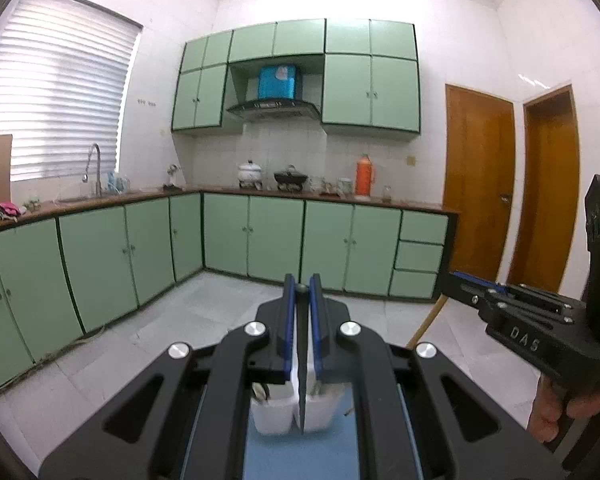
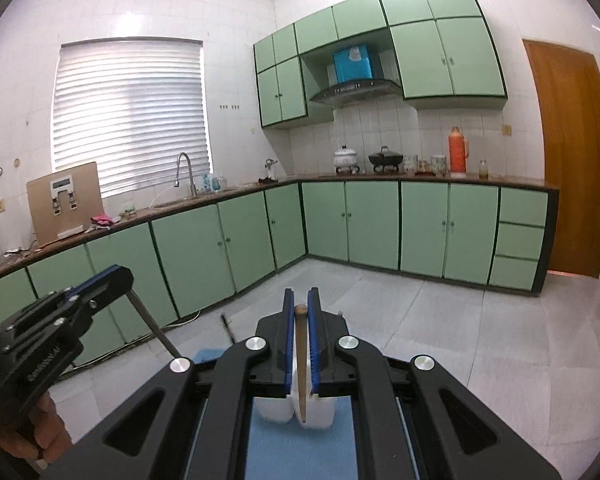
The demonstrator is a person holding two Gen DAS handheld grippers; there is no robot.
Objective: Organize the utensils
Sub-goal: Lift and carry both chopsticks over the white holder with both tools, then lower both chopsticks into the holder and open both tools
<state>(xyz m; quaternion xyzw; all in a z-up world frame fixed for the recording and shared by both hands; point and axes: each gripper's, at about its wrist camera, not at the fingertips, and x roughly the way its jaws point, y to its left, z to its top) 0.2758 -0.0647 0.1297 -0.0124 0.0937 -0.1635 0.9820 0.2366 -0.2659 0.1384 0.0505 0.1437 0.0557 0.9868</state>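
The left gripper (image 1: 302, 286) is squeezing a dark utensil (image 1: 301, 364) that is hanging down over a white holder (image 1: 274, 412) at the bottom middle. The right gripper (image 2: 301, 300) is squeezing a wooden utensil (image 2: 301, 364) over that holder too. Letters "DAS" are showing on the right gripper at the right edge of the left view.

open floor (image 1: 220, 320) before green cabinets (image 1: 276, 236)

Left hand-held gripper (image 1: 302, 286), right hand-held gripper (image 2: 301, 300): black angular linkage bodies, blue finger pads, round silver screws, raised "DAS" lettering.
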